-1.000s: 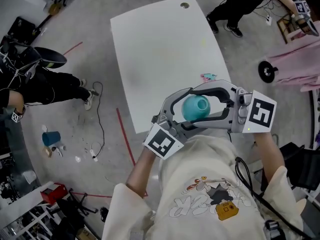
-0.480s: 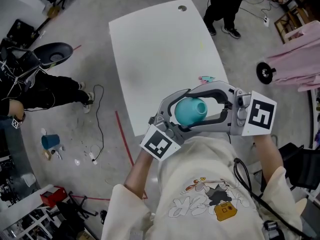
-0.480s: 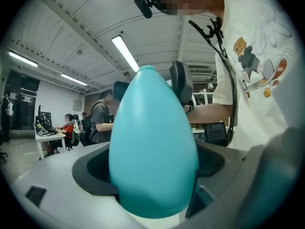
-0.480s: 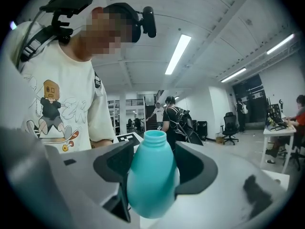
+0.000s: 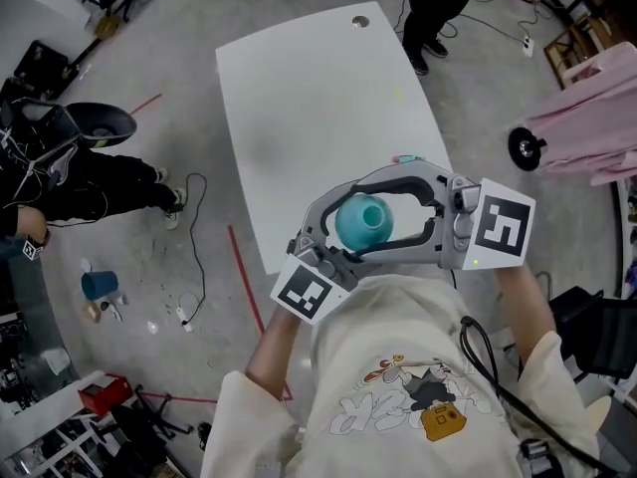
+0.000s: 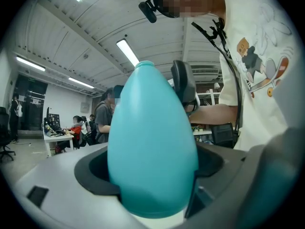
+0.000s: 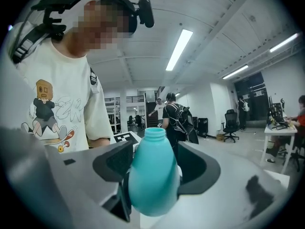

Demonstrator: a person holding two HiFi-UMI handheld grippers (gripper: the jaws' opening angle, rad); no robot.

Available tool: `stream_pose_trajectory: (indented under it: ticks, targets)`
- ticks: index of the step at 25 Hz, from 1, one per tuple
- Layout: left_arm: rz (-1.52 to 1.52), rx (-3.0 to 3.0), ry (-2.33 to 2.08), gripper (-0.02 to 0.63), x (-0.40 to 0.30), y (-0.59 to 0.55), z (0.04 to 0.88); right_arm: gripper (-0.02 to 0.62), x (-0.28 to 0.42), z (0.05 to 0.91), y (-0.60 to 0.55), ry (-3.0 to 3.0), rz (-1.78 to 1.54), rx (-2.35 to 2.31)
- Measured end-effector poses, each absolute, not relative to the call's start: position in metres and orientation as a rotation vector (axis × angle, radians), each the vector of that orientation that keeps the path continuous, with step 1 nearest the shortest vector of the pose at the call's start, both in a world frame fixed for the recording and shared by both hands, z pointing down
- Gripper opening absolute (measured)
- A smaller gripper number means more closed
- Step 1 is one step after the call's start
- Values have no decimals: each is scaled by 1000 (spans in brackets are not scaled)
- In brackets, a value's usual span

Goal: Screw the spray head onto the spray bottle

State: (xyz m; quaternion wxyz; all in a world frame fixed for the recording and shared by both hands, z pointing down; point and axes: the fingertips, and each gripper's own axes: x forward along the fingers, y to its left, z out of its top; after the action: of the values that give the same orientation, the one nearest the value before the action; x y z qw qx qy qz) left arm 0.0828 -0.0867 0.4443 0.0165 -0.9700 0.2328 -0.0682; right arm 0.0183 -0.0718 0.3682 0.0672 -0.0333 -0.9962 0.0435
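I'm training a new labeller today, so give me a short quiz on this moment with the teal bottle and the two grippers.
1. True or false: a spray head is already screwed onto the teal bottle.
2. Where is the bottle?
A) lying on its side on the table
B) off the table, between the jaws of both the left gripper and the right gripper
C) on the floor by the red line
3. Fill in: the table in the head view is ____ in colour.

Key: 1 false, its neck is bare and open; 2 B; 3 white.
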Motion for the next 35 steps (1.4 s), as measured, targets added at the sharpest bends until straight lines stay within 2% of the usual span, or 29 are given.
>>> stream_pose_trajectory:
  ticks: [9,22,29,35]
  targets:
    - [-220,-2993,822,448,70,-86,444,281,59,381,-85,-3076,308,54]
    - [-263,-2957,974,448,71,-90,465,281,57,394,-83,-3067,421,220]
    - [-249,-2915,1175,448,54,-98,461,279,101,397,-101,-3057,592,552]
    - [-269,-2858,1323,448,41,-99,464,279,89,402,-105,-3010,544,758]
